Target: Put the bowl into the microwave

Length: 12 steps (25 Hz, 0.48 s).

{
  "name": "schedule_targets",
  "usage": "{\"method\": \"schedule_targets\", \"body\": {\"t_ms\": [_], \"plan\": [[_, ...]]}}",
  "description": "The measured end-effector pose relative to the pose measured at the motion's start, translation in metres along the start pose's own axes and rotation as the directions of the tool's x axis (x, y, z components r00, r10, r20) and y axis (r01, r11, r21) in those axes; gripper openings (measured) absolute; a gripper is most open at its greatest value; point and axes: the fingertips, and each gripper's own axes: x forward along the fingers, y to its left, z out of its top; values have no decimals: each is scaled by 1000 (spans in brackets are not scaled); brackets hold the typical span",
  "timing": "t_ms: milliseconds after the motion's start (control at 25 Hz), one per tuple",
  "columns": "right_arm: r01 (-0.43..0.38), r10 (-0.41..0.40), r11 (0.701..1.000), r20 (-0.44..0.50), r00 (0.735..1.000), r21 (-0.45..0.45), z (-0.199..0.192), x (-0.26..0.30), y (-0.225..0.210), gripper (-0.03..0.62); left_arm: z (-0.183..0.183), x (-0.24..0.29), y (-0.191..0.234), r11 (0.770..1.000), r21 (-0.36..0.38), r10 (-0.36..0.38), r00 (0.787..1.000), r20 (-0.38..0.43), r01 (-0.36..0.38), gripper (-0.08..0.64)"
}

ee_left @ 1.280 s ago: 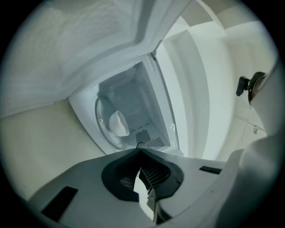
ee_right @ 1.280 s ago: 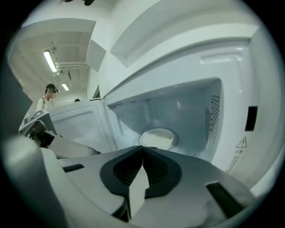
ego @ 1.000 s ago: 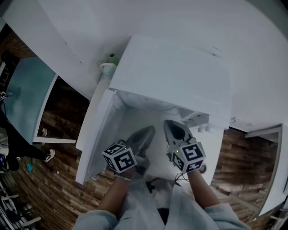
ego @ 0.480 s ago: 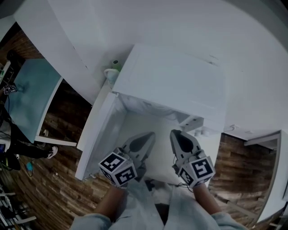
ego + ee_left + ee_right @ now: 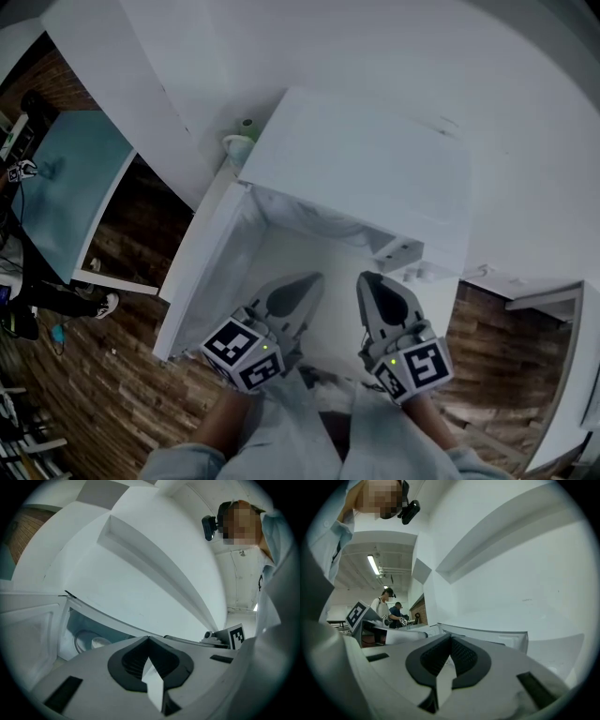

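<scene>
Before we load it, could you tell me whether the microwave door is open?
Open: the door stands swung out left of the microwave, its inside exposed.

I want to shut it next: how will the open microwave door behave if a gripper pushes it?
The door stands swung wide on the left of the microwave, so it will probably pivot on its hinge rather than slide. It looks like a thin, stiff panel, likely light. Its smooth white face may let the left gripper skid.
</scene>
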Motion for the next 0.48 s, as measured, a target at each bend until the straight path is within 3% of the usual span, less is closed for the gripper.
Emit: {"method": "schedule_targets", "body": {"t_ms": [480], "plan": [[-29,29,999,9,1000,34,1,4,7,3,0,-6,-3,1000,20,20,1000,-6,-20,-2]]}}
